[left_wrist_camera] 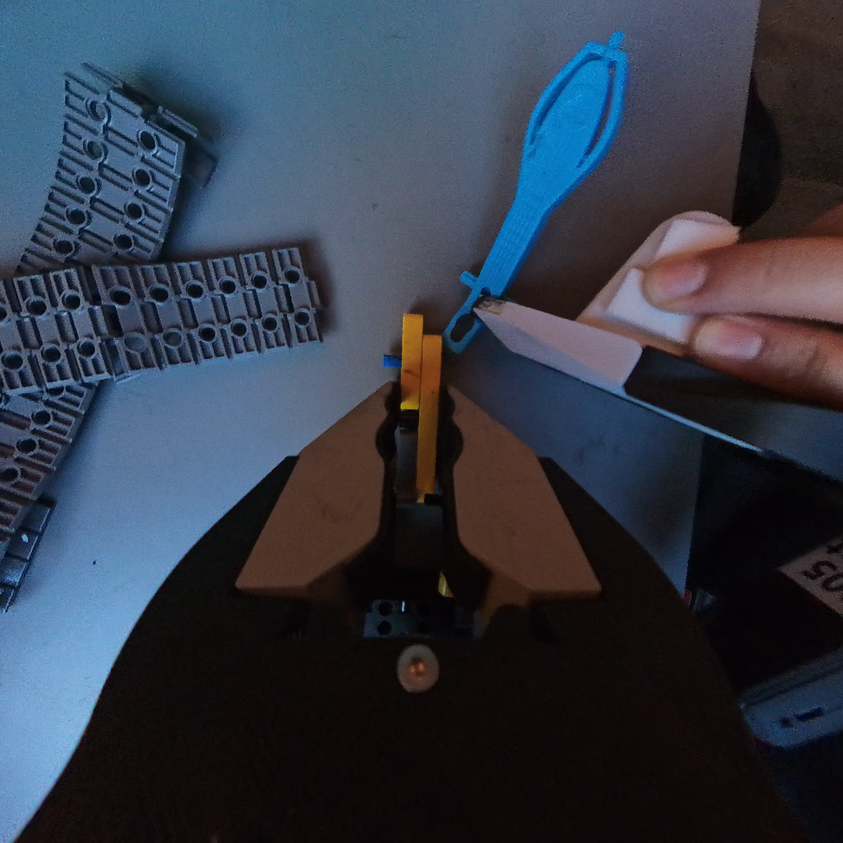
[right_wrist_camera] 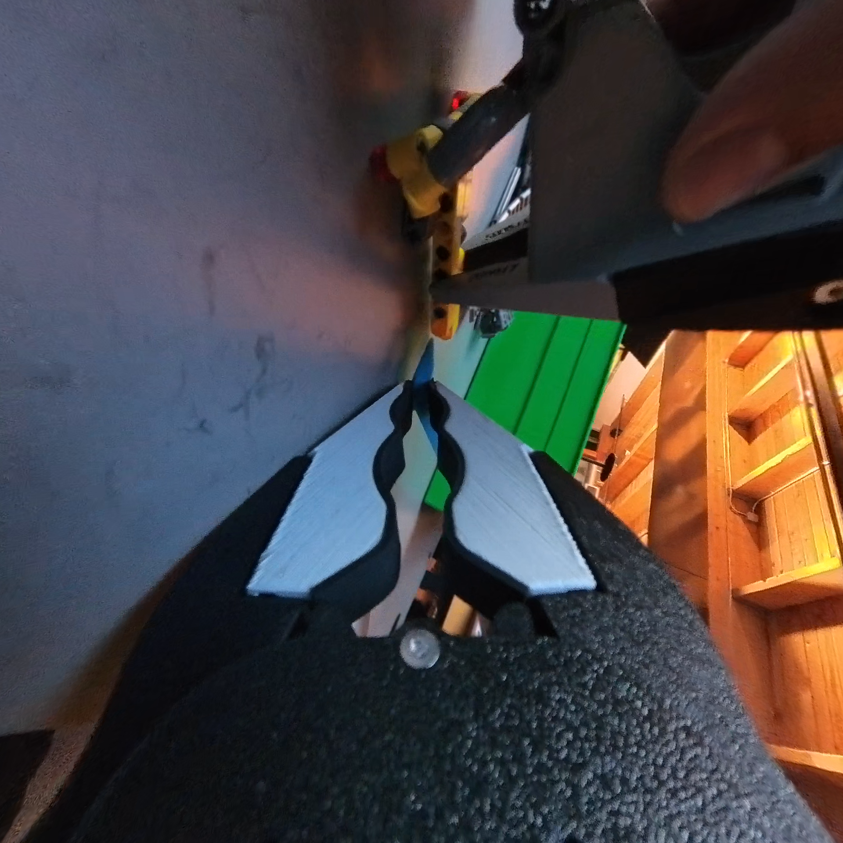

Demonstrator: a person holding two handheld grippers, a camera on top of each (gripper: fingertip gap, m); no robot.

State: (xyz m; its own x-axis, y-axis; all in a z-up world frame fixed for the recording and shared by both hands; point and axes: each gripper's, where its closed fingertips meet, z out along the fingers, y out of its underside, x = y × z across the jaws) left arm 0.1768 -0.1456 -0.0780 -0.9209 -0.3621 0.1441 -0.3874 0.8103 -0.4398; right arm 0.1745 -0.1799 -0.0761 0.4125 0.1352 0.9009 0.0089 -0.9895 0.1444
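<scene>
In the left wrist view my left gripper (left_wrist_camera: 420, 387), with tan fingers, is shut on a stack of thin yellow beams (left_wrist_camera: 422, 360) that stand on edge over the grey table (left_wrist_camera: 365, 137). A small blue pin sticks out on their left side. My right gripper (left_wrist_camera: 479, 309) comes in from the right with white fingers and pinches the narrow end of a blue spoon-shaped plastic piece (left_wrist_camera: 570, 137), right beside the yellow beams. In the right wrist view my right gripper (right_wrist_camera: 422, 385) is shut on the blue piece (right_wrist_camera: 426, 365). Just beyond it are the yellow beams (right_wrist_camera: 444, 237).
Grey studded track strips (left_wrist_camera: 182, 314) lie overlapping on the table's left side, with another strip (left_wrist_camera: 109, 173) behind them. A person's hand (left_wrist_camera: 752, 296) holds the right gripper. The table's right edge (left_wrist_camera: 752, 137) is close. A green panel (right_wrist_camera: 547, 387) and wooden shelves (right_wrist_camera: 752, 502) stand beyond. Across from one pair of fingers to the other is roughly 4 centimetres.
</scene>
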